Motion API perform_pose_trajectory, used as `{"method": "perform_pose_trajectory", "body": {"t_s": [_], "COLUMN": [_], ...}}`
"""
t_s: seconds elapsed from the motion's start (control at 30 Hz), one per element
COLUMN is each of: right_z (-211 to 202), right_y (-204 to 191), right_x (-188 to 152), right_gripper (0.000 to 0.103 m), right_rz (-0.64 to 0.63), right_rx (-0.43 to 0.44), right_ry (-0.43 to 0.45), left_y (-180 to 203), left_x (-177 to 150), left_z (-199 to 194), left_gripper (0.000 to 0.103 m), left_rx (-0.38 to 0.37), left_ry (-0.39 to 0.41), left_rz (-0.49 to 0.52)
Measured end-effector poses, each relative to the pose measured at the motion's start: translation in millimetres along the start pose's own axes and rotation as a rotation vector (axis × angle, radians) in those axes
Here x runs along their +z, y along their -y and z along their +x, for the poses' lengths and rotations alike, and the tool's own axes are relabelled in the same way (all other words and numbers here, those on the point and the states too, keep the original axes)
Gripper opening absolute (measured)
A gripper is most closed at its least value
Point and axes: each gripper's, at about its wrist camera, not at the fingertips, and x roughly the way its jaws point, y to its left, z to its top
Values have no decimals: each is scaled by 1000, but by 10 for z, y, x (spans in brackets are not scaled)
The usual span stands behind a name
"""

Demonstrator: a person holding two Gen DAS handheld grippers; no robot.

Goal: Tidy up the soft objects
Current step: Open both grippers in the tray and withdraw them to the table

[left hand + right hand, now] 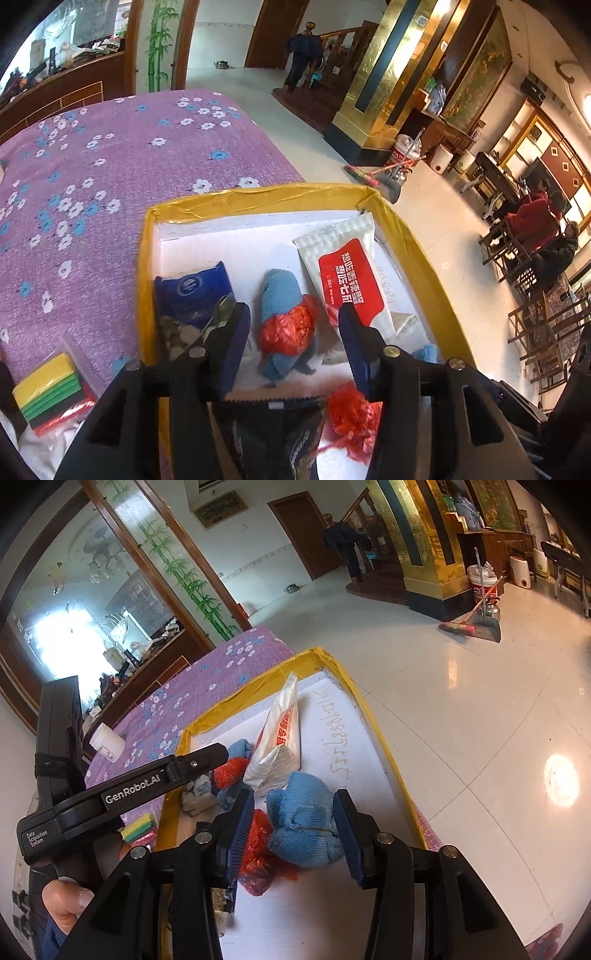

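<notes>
A white box with a yellow taped rim (258,192) sits on a purple floral cloth (110,155). In it lie a blue towel roll (279,291) tied with a red plastic bag, a white pouch with a red label (347,273), a blue packet (195,291), a dark garment (269,435) and a loose red bag (354,413). My left gripper (293,343) is open, hovering astride the towel roll without touching it. My right gripper (293,830) is open around a crumpled blue cloth (303,823) resting on the box floor (369,775); a red bag (258,853) lies by its left finger.
A pack of yellow and green sponges (51,391) lies on the cloth left of the box, and a white bottle (107,744) stands farther back. A hand (66,901) holds the left tool's black body (129,794). Tiled floor (461,720) drops off right of the box.
</notes>
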Motion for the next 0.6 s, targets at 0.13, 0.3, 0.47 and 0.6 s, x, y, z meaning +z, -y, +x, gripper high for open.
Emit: {"method": "perform_pose_trajectory", "body": {"t_s": [0.13,0.3,0.47,0.6], "right_z": [-137,-189,-199,-141], "right_y": [-123,-416,-798,-1103], "right_x": [-110,-301,-494,-656], "right_gripper": [49,50,50,53], "right_rz": [-14,-68,-143,-202], "right_rx": [44,97,151,186], "right_ry": [24,16,-2,-26], "left_y": [-20,-56,-207,-413], "left_x": [-78,-225,-409,-584], "left_z": [-261,-647,-1069,-1421], "left_gripper": [48,49,50,50], "left_rx": [-25,-23,-27,-36], "left_ry": [39,91,138,174], "left_rz": [-14,-15,-35,-65]}}
